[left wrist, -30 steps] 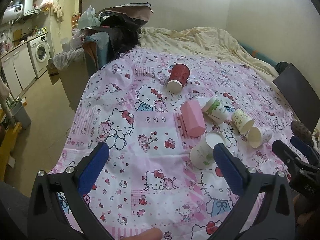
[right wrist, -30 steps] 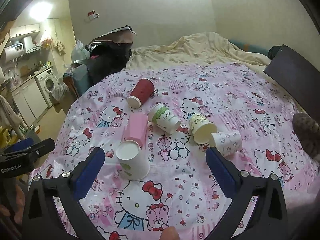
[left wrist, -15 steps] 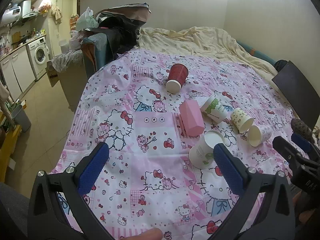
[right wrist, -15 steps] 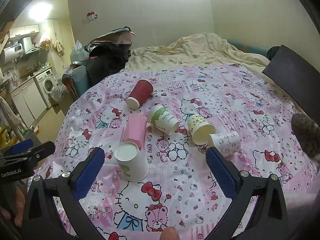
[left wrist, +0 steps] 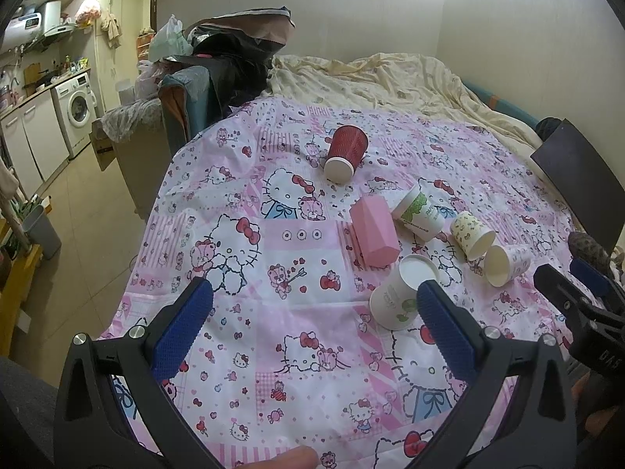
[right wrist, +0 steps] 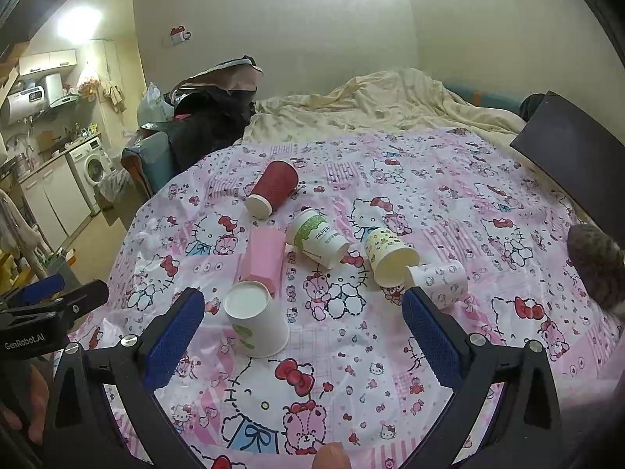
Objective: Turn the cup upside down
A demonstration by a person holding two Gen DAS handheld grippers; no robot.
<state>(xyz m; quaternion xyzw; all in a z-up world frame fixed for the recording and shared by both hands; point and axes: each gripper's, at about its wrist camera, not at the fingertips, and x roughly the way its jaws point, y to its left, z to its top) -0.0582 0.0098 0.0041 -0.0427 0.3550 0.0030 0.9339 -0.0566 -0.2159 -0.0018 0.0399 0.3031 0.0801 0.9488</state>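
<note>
1. nearest the cameras, the left gripper (left wrist: 312, 312) and the right gripper (right wrist: 302, 318) both hover above the near edge of the tablecloth (right wrist: 390, 371), jaws spread wide and holding nothing.
2. just past them stands the white cup with green print (right wrist: 254, 322), base up and rim down on the cloth; it looks already flipped.
3. behind it lies a pink box (right wrist: 263, 258), and around that the other cups all lie on their sides: the green-and-white cup (right wrist: 318, 240), the yellow patterned cup (right wrist: 388, 256) and the small white patterned cup (right wrist: 439, 283), which touches it.
4. farthest off is the red cup (right wrist: 273, 189), on its side, well apart from the grippers.
5. judging from this, the step in hand is choosing and approaching the next lying cup.
6. the next move calls for one gripper to reach forward, close across a cup's wall without crushing the paper, then turn it until its rim meets the cloth.
</note>
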